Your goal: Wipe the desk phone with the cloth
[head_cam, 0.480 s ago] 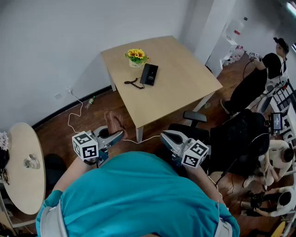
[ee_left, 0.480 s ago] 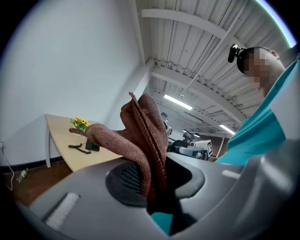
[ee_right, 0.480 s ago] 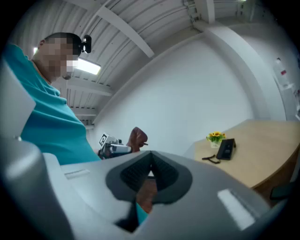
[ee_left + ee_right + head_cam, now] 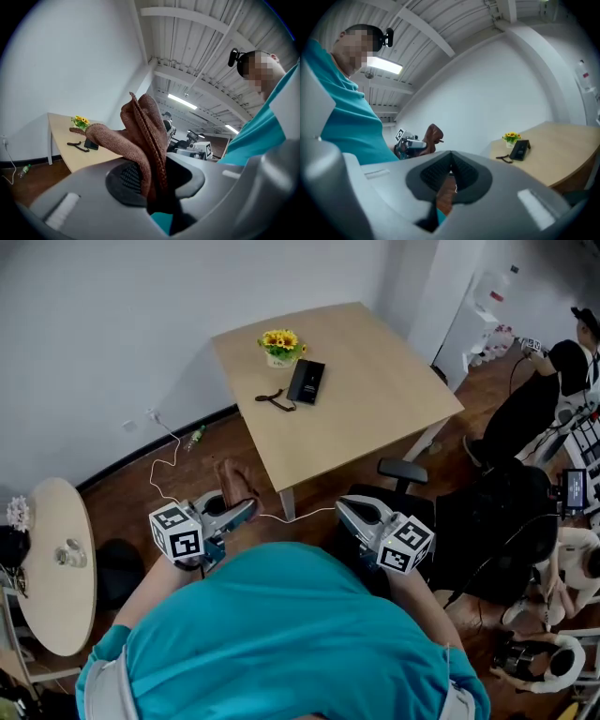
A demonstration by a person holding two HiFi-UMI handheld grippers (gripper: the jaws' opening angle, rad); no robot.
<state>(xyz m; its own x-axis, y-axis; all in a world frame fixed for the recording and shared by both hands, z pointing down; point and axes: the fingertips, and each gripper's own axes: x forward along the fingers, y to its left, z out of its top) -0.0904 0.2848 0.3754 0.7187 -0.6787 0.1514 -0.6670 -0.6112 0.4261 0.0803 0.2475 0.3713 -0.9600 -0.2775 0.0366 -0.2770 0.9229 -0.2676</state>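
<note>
At the far left of the head view, a small round light-wood table [image 4: 52, 601] stands on the dark floorboards. A thin white cable [image 4: 161, 465] trails across the floor beside it.

The left gripper [image 4: 240, 511] is held low, just in front of the person's teal shirt [image 4: 281, 634]. Its 2 jaws are clamped on a brown knitted cloth [image 4: 232, 481]. In the left gripper view the cloth rises from between the ribbed pads in a folded bunch, and 1 end flops over to the left.

Beyond the grippers stands a square light-wood table [image 4: 375, 418]. The black desk phone [image 4: 307, 381] lies flat on it toward the far left side, well apart from both grippers. A small pot of yellow flowers [image 4: 280, 346] stands just beside the phone on its far left. A thin black cord [image 4: 274, 400] lies on the tabletop just left of the phone.

The right gripper [image 4: 349, 509] is held about level with the left one and apart from it, also close to the shirt. In the right gripper view its 2 jaws are brought together with the pads meeting at the tips, and they hold nothing.

A black office chair [image 4: 405, 476] stands by the square table's near right side, just beyond the right gripper. At the far right, other people sit among dark equipment.
</note>
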